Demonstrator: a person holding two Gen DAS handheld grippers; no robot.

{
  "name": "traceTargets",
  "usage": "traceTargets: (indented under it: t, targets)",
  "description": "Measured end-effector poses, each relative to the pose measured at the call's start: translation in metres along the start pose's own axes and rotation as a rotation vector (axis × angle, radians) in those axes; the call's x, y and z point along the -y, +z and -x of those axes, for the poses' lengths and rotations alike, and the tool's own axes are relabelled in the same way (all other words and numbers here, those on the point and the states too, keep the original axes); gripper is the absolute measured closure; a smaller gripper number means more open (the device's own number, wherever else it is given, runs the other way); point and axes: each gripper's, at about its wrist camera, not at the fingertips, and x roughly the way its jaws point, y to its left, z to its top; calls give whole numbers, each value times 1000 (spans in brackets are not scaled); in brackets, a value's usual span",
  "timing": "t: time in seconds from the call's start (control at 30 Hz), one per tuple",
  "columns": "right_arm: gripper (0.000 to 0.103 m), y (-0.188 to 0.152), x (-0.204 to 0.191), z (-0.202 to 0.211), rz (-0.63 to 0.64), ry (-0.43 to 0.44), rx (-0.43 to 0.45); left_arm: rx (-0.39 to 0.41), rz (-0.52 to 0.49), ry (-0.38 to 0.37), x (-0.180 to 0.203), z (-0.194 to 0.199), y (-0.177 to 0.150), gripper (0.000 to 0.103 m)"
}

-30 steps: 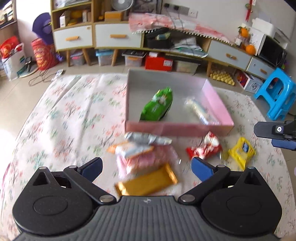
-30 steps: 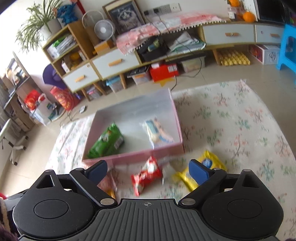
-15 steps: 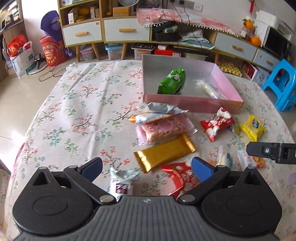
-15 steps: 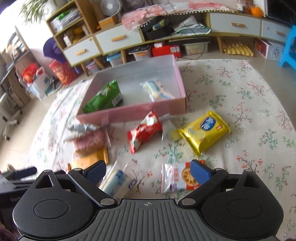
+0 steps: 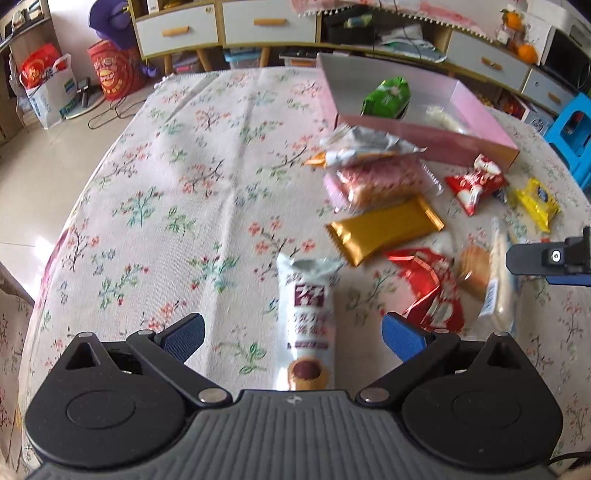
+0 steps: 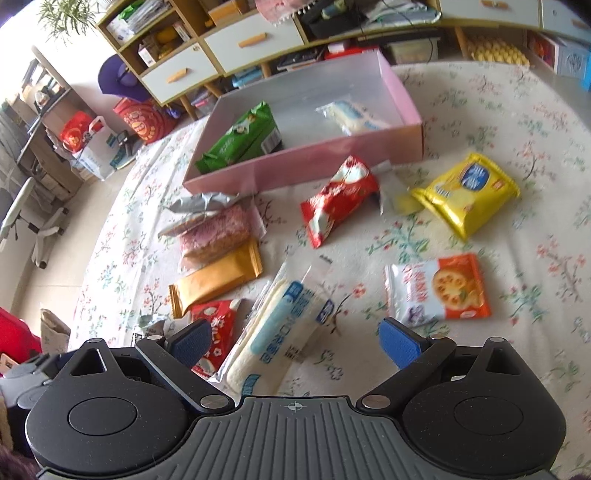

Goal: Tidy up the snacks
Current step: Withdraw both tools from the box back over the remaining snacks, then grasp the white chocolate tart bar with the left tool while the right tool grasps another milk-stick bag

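A pink box (image 5: pixel 436 134) (image 6: pixel 306 166) at the far side of the table holds a green packet (image 6: pixel 242 138) and a clear white packet (image 6: pixel 354 116). My left gripper (image 5: pixel 293 334) is open and empty, with a white and purple tart packet (image 5: pixel 306 314) lying between its fingers. My right gripper (image 6: pixel 295 341) is open and empty over a long white and blue packet (image 6: pixel 279 328). A gold bar (image 5: pixel 384 229), a pink cake packet (image 5: pixel 376 182), red packets (image 6: pixel 338 199) (image 5: pixel 430 288), a yellow packet (image 6: pixel 467 192) and an orange cracker packet (image 6: pixel 441 290) lie loose on the cloth.
The table has a floral cloth (image 5: pixel 192 192). The right gripper's finger (image 5: pixel 546 258) shows at the right edge of the left wrist view. Cabinets with drawers (image 5: pixel 221 26) and a blue stool (image 5: pixel 570 129) stand beyond the table.
Both grippers have pulled back from the pink box toward the near side of the table. More loose snacks have come into view under them. Both stayed open.
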Motion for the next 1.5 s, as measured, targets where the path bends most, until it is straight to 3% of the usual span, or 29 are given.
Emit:
traceTargets:
  t: [0.37, 0.8, 1.1, 1.23, 1.3, 1.5]
  targets:
    - [4, -7, -2, -23, -106, 22, -73, -82, -11, -22, -3, -11, -16, 9]
    - [7, -6, 4, -20, -101, -6, -57, -56, -52, -34, 4, -2, -15, 45]
    - [32, -5, 4, -18, -95, 6, -61, -43, -68, -40, 4, -1, -14, 72]
    - [49, -5, 5, -17, -91, 17, -63, -41, -59, -47, 2, -1, -14, 74]
    - [65, -5, 5, -16, -91, 24, -64, -41, -48, -51, 1, 0, -14, 74]
    - [75, -4, 10, -13, -110, 39, -63, -40, -13, -79, -3, 2, -11, 75]
